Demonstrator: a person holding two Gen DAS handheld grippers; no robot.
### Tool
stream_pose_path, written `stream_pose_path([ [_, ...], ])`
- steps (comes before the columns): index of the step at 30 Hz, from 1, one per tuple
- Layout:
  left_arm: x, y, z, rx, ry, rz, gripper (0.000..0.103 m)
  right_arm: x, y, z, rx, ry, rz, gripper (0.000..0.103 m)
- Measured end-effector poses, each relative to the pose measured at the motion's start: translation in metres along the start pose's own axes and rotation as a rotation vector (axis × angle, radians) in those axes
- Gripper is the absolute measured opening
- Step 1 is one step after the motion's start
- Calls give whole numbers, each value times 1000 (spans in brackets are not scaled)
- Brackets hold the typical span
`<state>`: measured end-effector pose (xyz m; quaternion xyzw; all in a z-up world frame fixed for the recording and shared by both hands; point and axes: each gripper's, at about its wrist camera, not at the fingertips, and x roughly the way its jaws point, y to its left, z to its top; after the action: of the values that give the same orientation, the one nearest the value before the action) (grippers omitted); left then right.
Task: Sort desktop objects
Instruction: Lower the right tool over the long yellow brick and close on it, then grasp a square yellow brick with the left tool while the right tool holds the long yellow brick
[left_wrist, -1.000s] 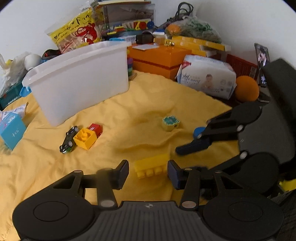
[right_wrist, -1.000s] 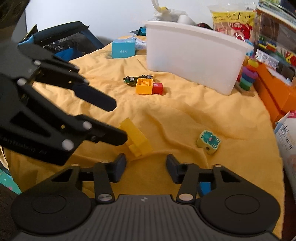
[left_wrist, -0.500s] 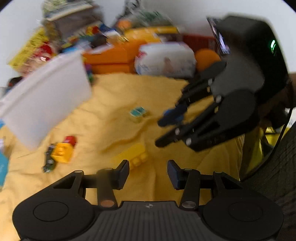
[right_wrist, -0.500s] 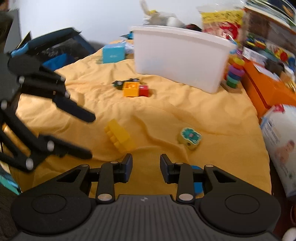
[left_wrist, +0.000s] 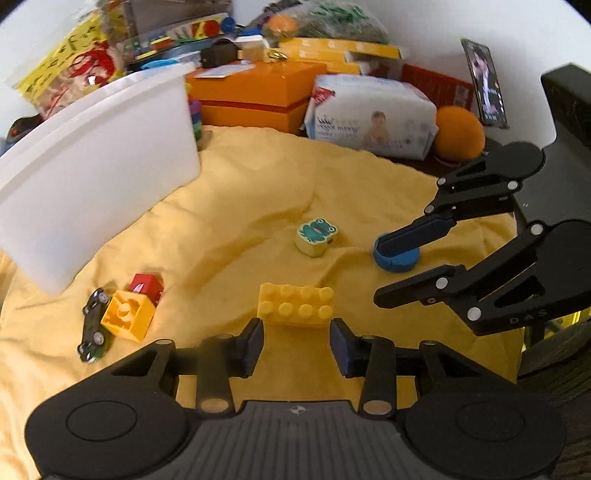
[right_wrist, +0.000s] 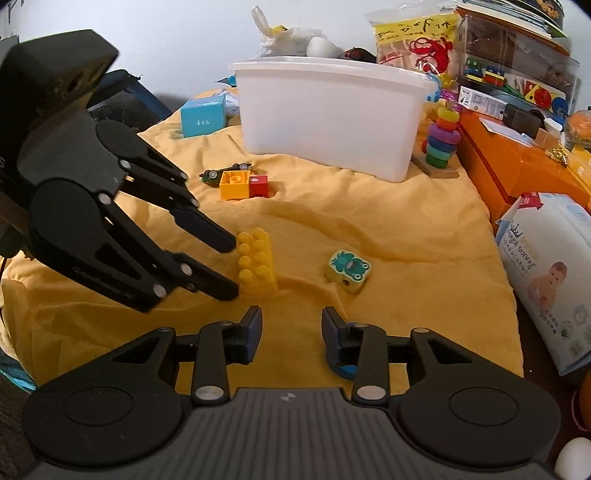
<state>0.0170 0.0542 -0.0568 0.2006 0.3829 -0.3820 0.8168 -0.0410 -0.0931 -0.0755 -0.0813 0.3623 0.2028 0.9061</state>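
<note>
Yellow eight-stud brick (left_wrist: 295, 304) lies just ahead of the left gripper (left_wrist: 296, 345), long axis spanning its unclenched, just-narrowing fingers; right gripper (right_wrist: 291, 334) farther off, also released, empty.

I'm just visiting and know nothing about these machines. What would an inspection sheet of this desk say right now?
Surface: rumpled yellow cloth.
Job's things: long yellow brick, frog block, blue disc, small yellow brick beside a red block and a toy car; white bin stands upright.
Clutter: orange box, wipes pack, orange ball, ring stacker.
Grippers: left gripper has just been closing, pads either side of the long yellow brick, not pressing; right gripper open, over the blue disc.
Cables: nothing seen.
Surroundings: white wall.
</note>
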Motion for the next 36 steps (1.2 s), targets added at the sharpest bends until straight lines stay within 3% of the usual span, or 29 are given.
stream_pose_path([
  [9, -10, 10, 2, -331, -37, -26, 45, 0, -10, 5, -2, -19, -3, 41],
  [12, -12, 13, -1, -395, -51, 11, 45, -1, -15, 9, 2, -30, -1, 41],
  [21, -36, 35, -31, -453, -50, 154, 45, 10, 14, 26, -146, -51, 145, 34],
  [25, -38, 53, -28, -470, -70, 216, 45, 36, 32, 33, -210, -2, 50, 35],
  [28, -28, 71, -17, -516, -80, 221, 47, 50, 30, 30, -187, 40, 53, 34],
  [29, -22, 74, -12, -512, -85, 227, 48, 53, 29, 30, -171, 53, 59, 27],
  [35, 21, 80, 17, -292, -21, 305, 48, 44, 29, 26, -172, 56, 58, 27],
  [36, 27, 80, 19, -239, 0, 319, 52, 42, 27, 24, -162, 59, 56, 27],
])
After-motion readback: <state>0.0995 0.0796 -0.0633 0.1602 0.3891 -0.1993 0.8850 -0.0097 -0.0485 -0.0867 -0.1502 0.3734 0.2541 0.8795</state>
